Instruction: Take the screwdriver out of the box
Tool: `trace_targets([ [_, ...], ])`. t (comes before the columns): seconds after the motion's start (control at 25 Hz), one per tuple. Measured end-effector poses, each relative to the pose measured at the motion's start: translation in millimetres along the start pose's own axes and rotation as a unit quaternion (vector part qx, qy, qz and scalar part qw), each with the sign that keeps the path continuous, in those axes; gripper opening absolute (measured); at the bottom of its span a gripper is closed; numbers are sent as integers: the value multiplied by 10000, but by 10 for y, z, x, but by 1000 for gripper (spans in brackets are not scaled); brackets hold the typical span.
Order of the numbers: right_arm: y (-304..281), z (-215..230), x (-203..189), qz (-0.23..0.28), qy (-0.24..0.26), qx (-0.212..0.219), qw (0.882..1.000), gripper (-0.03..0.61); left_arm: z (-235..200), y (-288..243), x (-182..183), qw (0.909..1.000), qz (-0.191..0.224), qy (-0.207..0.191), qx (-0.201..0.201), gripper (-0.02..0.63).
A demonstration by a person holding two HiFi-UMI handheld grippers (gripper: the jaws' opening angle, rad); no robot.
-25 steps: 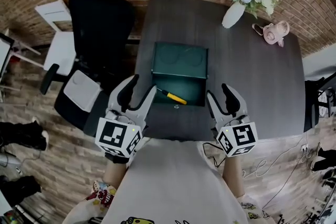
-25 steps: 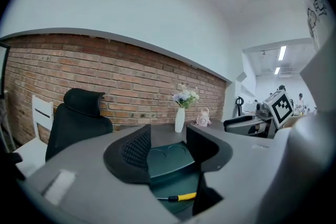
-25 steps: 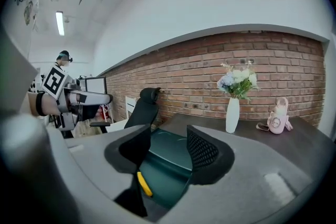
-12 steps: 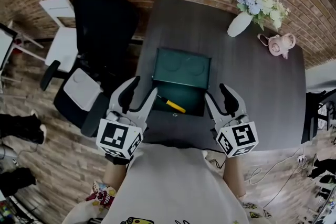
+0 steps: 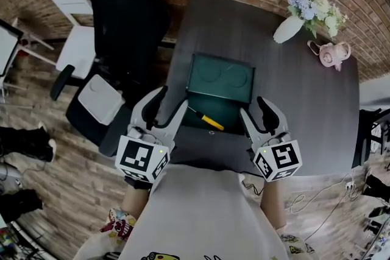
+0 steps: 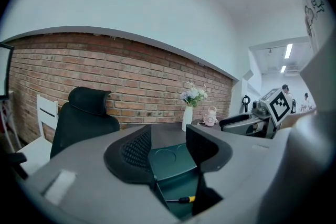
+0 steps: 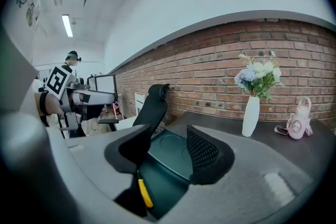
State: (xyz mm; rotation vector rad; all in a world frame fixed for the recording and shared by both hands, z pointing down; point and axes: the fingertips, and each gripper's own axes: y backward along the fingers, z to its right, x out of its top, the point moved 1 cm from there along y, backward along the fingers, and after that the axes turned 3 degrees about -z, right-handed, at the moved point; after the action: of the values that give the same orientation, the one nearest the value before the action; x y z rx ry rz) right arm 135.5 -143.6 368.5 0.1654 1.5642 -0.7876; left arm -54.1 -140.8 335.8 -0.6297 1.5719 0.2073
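Note:
A dark green box [image 5: 220, 79] stands open on the dark table, its lid raised toward the far side. Inside on its floor lies a screwdriver [image 5: 207, 119] with a yellow handle and a thin dark shaft pointing left. The left gripper view shows the screwdriver [image 6: 185, 199] low between the jaws; the right gripper view shows the screwdriver [image 7: 144, 192] as well. My left gripper [image 5: 167, 111] hovers open at the box's near left corner. My right gripper [image 5: 256, 113] is open at the near right corner. Neither touches anything.
A white vase of flowers [image 5: 292, 24] and a small pink teapot-like thing [image 5: 333, 55] stand at the table's far right. A black office chair [image 5: 125, 15] is beside the table's left edge. A brick wall runs behind. A person stands far off in the right gripper view.
Both grippers stay open and empty. The head view has shifted a little, so the box and table sit slightly lower and further right in the picture.

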Motion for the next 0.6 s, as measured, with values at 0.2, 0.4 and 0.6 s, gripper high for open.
trace_targets([
  [0.2, -112, -86, -58, -199, 80, 199, 9996, 210, -29, -3, -76, 10000, -57, 46, 2, 208],
  [0.4, -256, -192, -150, -492, 96, 509, 9974, 210, -55, -26, -165, 9999, -111, 105, -19, 204],
  [0.6, -399, -329, -339, -919, 294, 824, 9919, 210, -53, -38, -260, 9996, -234, 156, -28, 198],
])
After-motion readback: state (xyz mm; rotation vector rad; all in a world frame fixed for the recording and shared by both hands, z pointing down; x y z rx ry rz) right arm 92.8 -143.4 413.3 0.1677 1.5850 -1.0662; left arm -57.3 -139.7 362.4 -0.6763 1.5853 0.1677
